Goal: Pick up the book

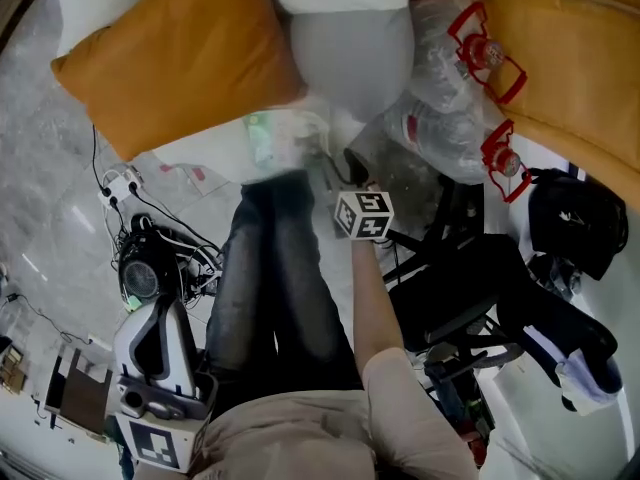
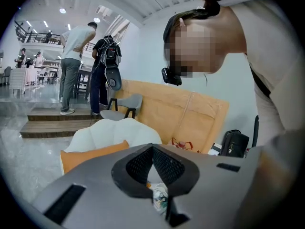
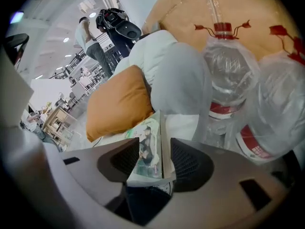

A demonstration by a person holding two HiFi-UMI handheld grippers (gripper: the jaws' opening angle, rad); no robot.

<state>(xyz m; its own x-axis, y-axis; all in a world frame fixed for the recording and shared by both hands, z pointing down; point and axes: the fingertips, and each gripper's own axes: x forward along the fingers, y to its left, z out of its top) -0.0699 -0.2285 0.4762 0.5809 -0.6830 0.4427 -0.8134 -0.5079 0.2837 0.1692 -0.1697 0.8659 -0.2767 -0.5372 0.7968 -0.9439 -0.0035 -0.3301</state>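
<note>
The book [image 3: 150, 149], thin with an illustrated cover, stands on edge between the jaws of my right gripper [image 3: 155, 157], which is shut on it. In the head view the book [image 1: 278, 138] shows blurred in front of the cushions, beyond the right gripper [image 1: 335, 168] and its marker cube [image 1: 362, 214]. My left gripper [image 1: 162, 313] hangs low at the left beside the person's leg, away from the book. Its jaws meet at the tips with nothing between them, as the left gripper [image 2: 153, 149] view shows.
An orange cushion [image 1: 180, 53] and a pale cushion [image 1: 350, 48] lie behind the book. Bagged water bottles [image 1: 460, 78] stand to the right against an orange sofa [image 1: 560, 48]. A black bag [image 1: 580, 218], a black stand [image 1: 450, 288] and floor cables [image 1: 150, 238] are close by. People [image 2: 71, 66] stand far off.
</note>
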